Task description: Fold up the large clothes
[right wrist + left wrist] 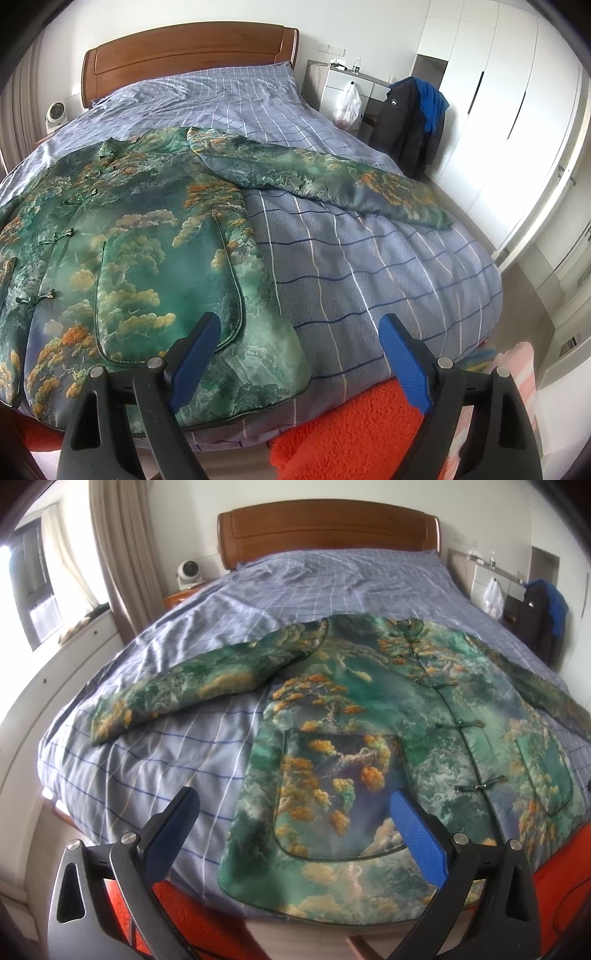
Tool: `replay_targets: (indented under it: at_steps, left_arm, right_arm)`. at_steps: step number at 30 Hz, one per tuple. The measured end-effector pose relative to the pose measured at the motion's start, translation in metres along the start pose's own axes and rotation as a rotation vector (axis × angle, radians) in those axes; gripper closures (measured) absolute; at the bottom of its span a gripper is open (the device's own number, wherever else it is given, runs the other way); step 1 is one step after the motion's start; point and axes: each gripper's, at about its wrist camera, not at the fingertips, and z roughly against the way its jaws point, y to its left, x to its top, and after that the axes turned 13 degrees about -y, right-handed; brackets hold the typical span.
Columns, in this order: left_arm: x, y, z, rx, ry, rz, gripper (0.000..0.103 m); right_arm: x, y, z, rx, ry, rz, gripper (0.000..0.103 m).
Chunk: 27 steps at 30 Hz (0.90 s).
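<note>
A green padded jacket [369, 720] with orange and gold tree print lies flat, front up and buttoned, on the bed [184, 664]. Its left sleeve [177, 690] stretches out to the left. In the right wrist view the jacket [140, 240] lies left and its other sleeve [332, 177] stretches right. My left gripper [291, 801] is open and empty, hovering above the jacket's lower left hem. My right gripper [299, 328] is open and empty, above the jacket's lower right corner.
The bed has a blue checked duvet [369, 258] and a wooden headboard [328, 528]. An orange fleece blanket [351, 424] hangs at the foot. A small fan [188, 572] stands left of the bed. A chair with dark clothes [413, 122] and white wardrobes [498, 110] stand right.
</note>
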Motion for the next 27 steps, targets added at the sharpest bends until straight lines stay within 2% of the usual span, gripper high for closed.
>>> replay_targets:
  at_steps: [9,19,27]
  left_arm:
    - [0.001,-0.005,-0.003,0.008,0.014,-0.005,0.0]
    - [0.0,-0.01,-0.006,0.011,0.022,-0.022,0.0]
    - [-0.003,-0.007,-0.009,0.02,0.029,-0.01,0.0]
  right_arm:
    - [0.02,-0.014,-0.003,0.002,-0.065,-0.038,0.016]
    - [0.007,-0.017,-0.013,0.01,-0.018,-0.057,0.016]
    - [0.003,-0.011,-0.015,0.026,-0.013,-0.05,0.016]
